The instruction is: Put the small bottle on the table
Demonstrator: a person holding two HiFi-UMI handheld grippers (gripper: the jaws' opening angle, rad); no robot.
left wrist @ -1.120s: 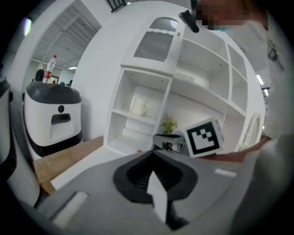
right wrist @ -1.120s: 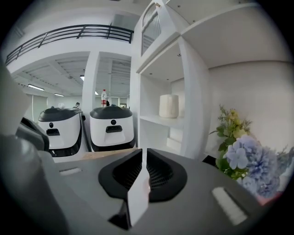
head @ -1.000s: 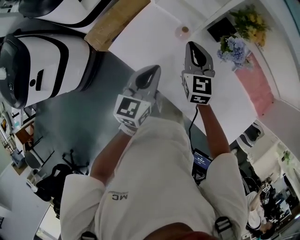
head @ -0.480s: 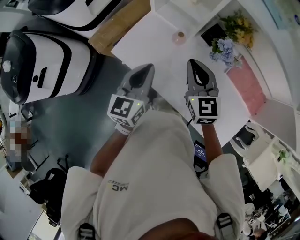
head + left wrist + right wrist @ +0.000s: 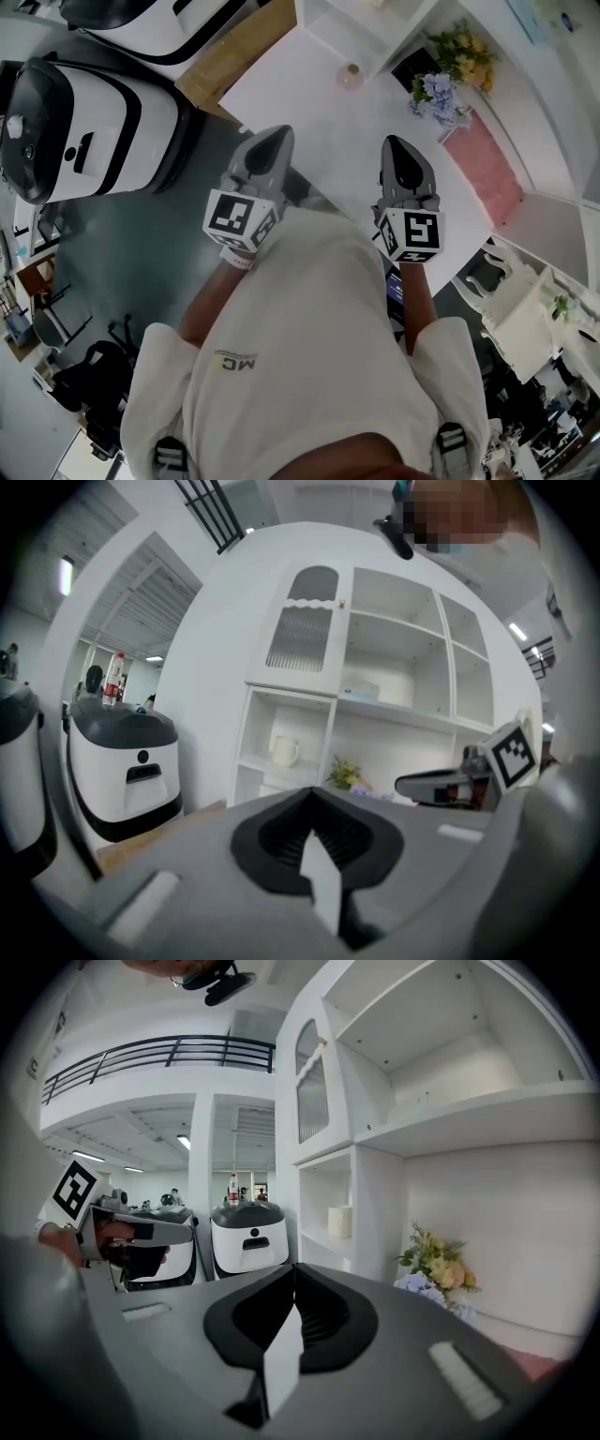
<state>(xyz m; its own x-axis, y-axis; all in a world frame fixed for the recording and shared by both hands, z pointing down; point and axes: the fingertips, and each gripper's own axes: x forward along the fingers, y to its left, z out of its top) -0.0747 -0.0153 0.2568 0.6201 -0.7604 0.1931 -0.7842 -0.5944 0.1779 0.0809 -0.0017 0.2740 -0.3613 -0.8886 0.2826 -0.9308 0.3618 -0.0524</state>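
Two grippers: the left gripper (image 5: pixel 272 141) and right gripper (image 5: pixel 400 150) are held side by side just ahead of the person's chest. Each has its jaws pressed together with nothing between them.
Table: the white table (image 5: pixel 309 112) lies under the tips and runs away toward twelve o'clock.
Small bottle: the small bottle (image 5: pixel 351 75) sits on the table at twelve o'clock, well apart from both grippers and near the foot of the shelves (image 5: pixel 361 23).
Neighbours: flowers (image 5: pixel 439 89) are at one o'clock, near the bottle. A pink mat (image 5: pixel 483 164) lies at two o'clock, and a white machine (image 5: pixel 89 127) stands off the table at ten o'clock.
Status: the placing looks finished, with the bottle down and both tools empty.
Risk: a careless forward swing of either gripper across the table could tip the light bottle or push it into the flowers. Reaching for it with the jaws together would knock it rather than grasp it.
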